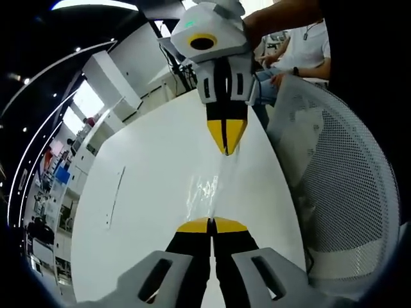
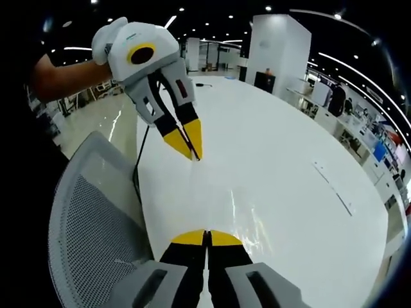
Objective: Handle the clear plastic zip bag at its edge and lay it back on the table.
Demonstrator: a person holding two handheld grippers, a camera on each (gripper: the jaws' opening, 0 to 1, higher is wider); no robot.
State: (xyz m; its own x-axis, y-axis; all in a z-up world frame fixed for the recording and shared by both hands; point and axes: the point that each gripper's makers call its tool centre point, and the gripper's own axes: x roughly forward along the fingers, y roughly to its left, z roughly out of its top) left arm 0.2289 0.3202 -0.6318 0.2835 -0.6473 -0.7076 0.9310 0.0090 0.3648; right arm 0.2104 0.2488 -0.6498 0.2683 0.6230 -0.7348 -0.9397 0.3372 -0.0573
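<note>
Left gripper view: both tongs (image 1: 212, 221) closed on bag (image 1: 207, 189) edges.

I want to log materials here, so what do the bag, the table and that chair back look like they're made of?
Bag: thin clear plastic film, glossy, with crinkly glints and the table showing through. Table: smooth white top, slightly glossy, probably laminate. Chair back: pale mesh, perforated, in a light, likely plastic frame.
</note>
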